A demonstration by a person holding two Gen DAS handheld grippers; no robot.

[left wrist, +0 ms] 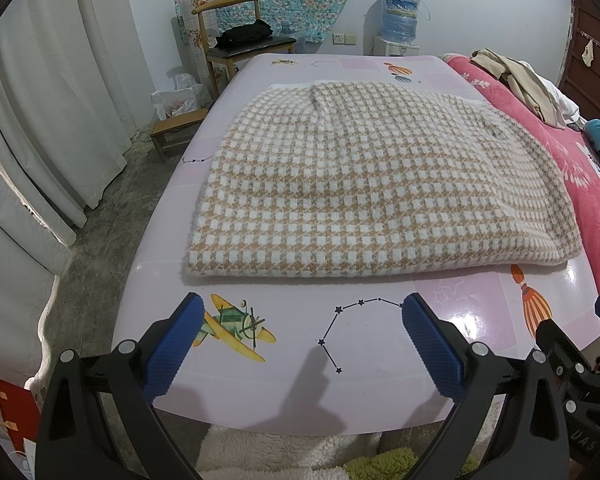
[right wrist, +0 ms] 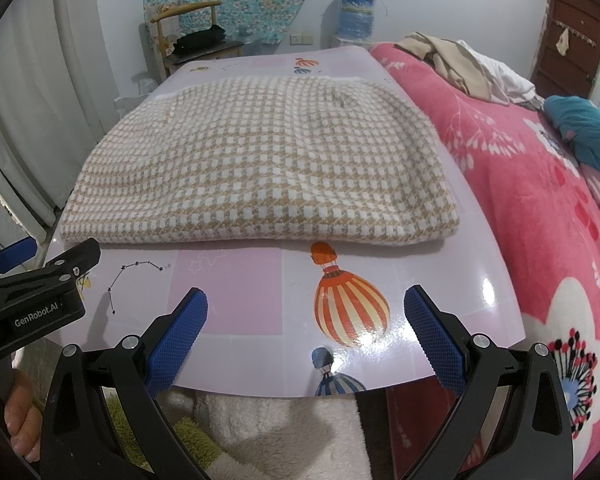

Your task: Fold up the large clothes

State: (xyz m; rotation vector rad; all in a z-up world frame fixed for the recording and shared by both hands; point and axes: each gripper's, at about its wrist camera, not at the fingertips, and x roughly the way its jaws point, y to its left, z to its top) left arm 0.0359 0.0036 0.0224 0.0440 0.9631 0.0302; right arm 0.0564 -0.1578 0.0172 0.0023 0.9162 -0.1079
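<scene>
A tan-and-white checked knit garment lies folded into a thick rectangle on the pink patterned table; it also shows in the right wrist view. My left gripper is open and empty, held over the table's near edge, short of the garment. My right gripper is open and empty, also over the near edge, to the right of the left one. The left gripper's body shows at the left of the right wrist view.
A pink flowered blanket covers the bed right of the table, with beige clothes and a teal item on it. A wooden chair, a low stool, curtains and a water bottle stand beyond and left.
</scene>
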